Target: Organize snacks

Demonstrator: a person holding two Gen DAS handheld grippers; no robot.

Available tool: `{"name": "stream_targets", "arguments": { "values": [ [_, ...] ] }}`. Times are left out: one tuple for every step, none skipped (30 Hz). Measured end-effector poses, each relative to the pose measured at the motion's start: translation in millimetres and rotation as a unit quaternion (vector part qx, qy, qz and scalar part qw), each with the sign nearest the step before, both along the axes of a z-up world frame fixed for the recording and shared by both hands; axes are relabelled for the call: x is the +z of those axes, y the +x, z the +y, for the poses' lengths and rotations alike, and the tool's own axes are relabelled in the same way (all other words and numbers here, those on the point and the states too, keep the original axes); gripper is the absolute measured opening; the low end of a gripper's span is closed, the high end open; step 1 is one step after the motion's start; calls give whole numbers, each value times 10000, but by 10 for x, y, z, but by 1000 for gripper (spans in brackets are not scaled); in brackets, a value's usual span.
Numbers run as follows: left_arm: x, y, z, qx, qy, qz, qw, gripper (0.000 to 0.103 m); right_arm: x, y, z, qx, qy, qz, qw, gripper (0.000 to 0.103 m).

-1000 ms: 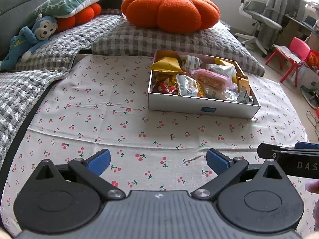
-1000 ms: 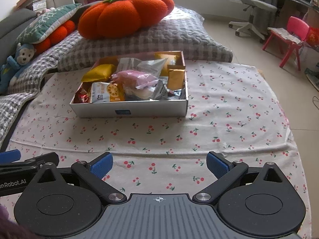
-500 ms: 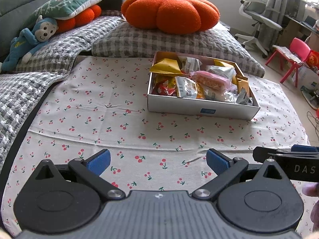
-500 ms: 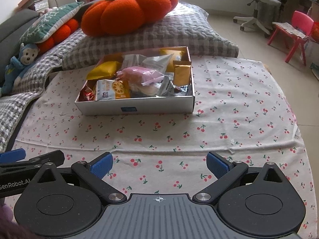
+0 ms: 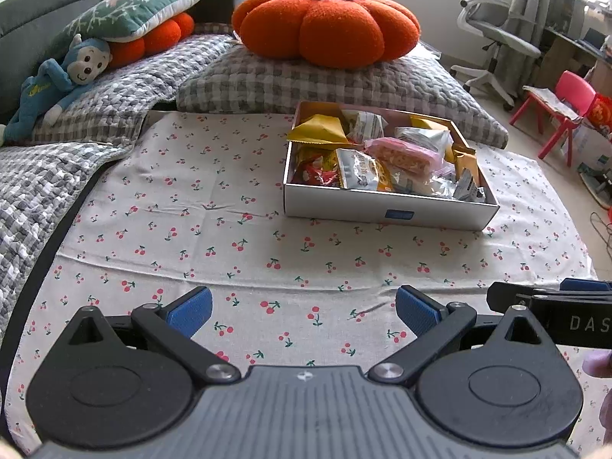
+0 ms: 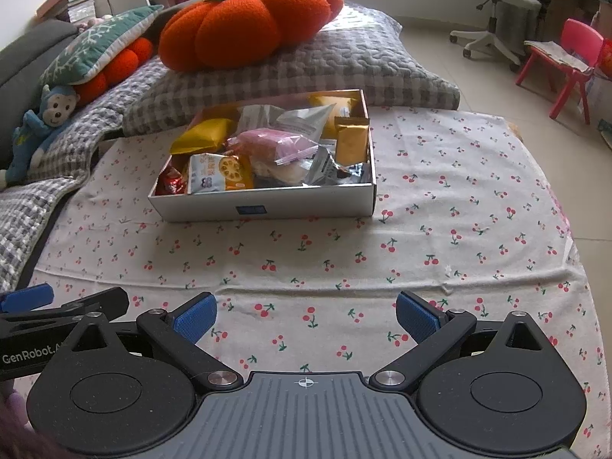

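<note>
A white cardboard box point(image 5: 386, 210) point(image 6: 267, 206) sits on the cherry-print cloth point(image 5: 229, 252), packed with several snack packets: a yellow bag point(image 5: 319, 130) point(image 6: 202, 135), a pink one point(image 5: 403, 155) point(image 6: 273, 145), a silver-orange packet point(image 5: 361, 170) point(image 6: 220, 172), a red wrapper point(image 5: 313, 176) point(image 6: 170, 185) and a gold pouch point(image 6: 350, 139). My left gripper point(image 5: 304, 311) hovers open over the cloth, short of the box, nothing between its fingers. My right gripper point(image 6: 306, 315) is likewise open and empty, near the cloth's front. Each gripper's side shows in the other's view.
Grey checked cushions point(image 5: 313, 84) border the cloth at the back and left, with an orange pumpkin pillow point(image 5: 329, 25) point(image 6: 244, 19), a green pillow point(image 5: 134, 11) and a blue monkey toy point(image 5: 57, 80). An office chair point(image 5: 493, 34) and a red child's chair point(image 6: 570, 57) stand on the floor to the right.
Both grippers have drifted slightly back and up from the box, so it looks a bit smaller and lower in view. Their jaws stay open and nothing was picked up.
</note>
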State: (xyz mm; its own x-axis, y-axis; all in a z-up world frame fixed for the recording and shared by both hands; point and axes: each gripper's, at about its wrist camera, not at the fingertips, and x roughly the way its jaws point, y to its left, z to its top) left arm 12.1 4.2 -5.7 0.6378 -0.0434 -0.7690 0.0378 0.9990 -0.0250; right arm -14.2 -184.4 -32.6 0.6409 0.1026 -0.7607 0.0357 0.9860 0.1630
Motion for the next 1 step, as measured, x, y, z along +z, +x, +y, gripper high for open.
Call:
{"name": "stream_targets", "arguments": {
  "values": [
    [0,1,-1,-5,2,-2,10000,102,-3,-1,-1,-3,5,7,10000,101]
  ]
}}
